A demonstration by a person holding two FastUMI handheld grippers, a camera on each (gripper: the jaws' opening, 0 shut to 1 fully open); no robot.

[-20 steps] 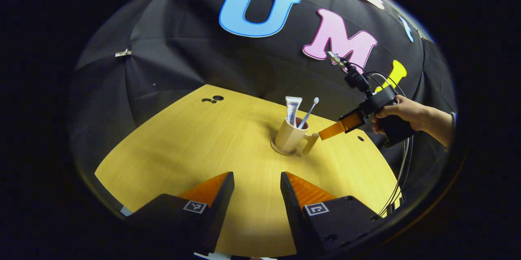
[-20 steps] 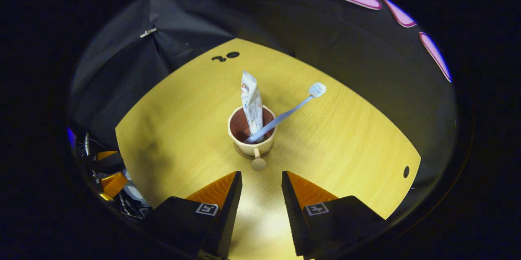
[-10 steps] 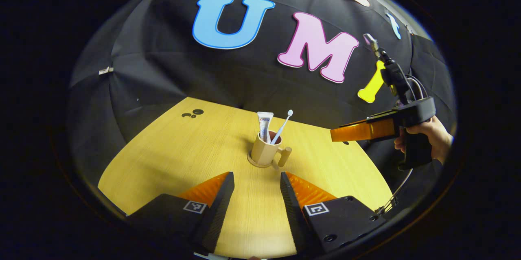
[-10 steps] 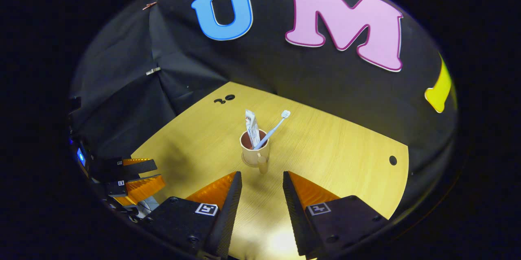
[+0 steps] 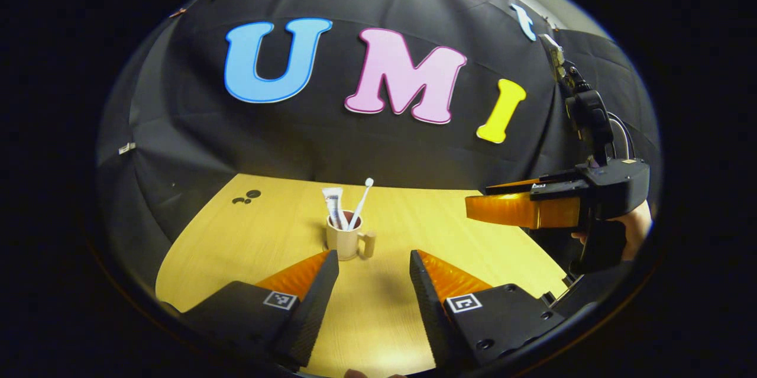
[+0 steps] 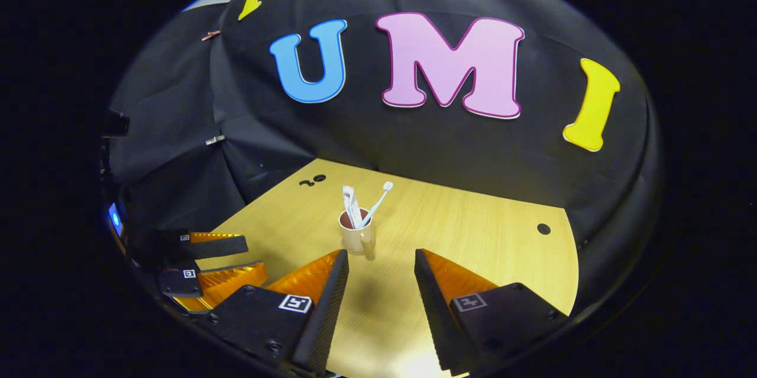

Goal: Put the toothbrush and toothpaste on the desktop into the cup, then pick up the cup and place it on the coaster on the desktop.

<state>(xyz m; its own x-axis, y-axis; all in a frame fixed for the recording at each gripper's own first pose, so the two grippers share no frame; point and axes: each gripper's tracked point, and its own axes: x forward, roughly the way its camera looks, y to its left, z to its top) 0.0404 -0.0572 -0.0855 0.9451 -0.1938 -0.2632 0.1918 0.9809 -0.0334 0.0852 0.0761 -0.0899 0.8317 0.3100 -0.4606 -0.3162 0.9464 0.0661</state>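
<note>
A beige cup (image 5: 346, 242) with a handle stands upright mid-table on a round coaster (image 5: 339, 258), whose rim barely shows. A white toothpaste tube (image 5: 333, 206) and a white toothbrush (image 5: 361, 203) stick up out of the cup. My left gripper (image 5: 371, 259) is open and empty, well short of the cup. In the right gripper view the cup (image 6: 356, 239), toothpaste (image 6: 350, 206) and toothbrush (image 6: 378, 200) lie ahead of my open, empty right gripper (image 6: 381, 257). That right gripper (image 5: 520, 209) hovers at the right, held by a hand (image 5: 636, 230). The left gripper (image 6: 219, 259) shows at the lower left.
The yellow wooden table (image 5: 473, 236) has small dark holes at its far left (image 5: 248, 196) and near its right edge (image 6: 543, 228). The black cloth wall (image 5: 355, 141) closes off the far side. The table's near edge lies under both grippers.
Both grippers have drawn back and up from the cup, which now looks smaller and farther off. The cup and its contents have stayed put. Both grippers stay open.
</note>
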